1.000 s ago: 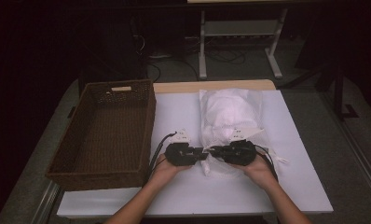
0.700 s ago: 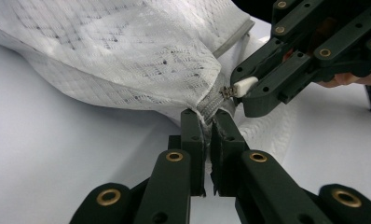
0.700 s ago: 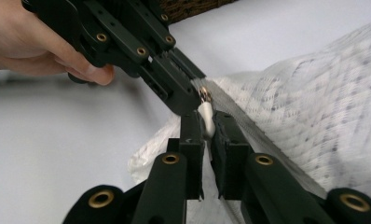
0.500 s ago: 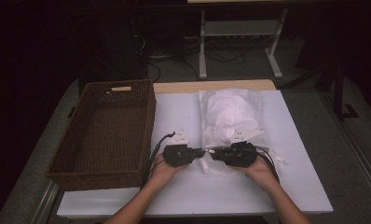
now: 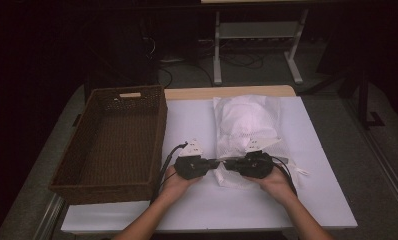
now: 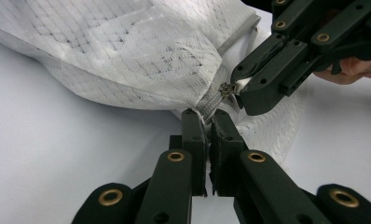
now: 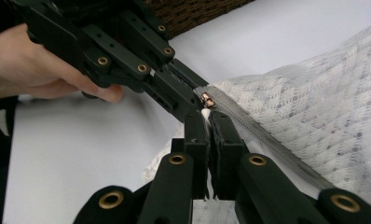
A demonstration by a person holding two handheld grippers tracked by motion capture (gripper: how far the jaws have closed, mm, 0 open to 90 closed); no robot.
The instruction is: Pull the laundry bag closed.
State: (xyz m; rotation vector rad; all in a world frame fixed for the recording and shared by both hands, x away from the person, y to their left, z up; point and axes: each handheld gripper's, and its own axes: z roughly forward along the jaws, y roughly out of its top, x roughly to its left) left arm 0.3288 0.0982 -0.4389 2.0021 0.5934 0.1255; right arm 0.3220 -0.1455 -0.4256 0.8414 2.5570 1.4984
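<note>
A white mesh laundry bag (image 5: 247, 125) lies on the white table (image 5: 187, 120), its grey zipper running along the near edge. My left gripper (image 5: 216, 163) is shut on the end of the zipper tape (image 6: 211, 103) at the bag's corner. Facing it tip to tip, my right gripper (image 5: 228, 163) has just been closing its jaws and is shut on the white pull tab (image 7: 205, 114) of the small metal slider (image 7: 206, 100). The slider (image 6: 227, 89) sits right by the tape's end. In the left gripper view the right gripper (image 6: 242, 88) comes in from the upper right.
A brown wicker basket (image 5: 112, 140) stands on the left of the table, beside the bag, with nothing in it. Bare white table lies in front of the hands and to the bag's right. Beyond the table are a dark floor and a metal stand (image 5: 257, 35).
</note>
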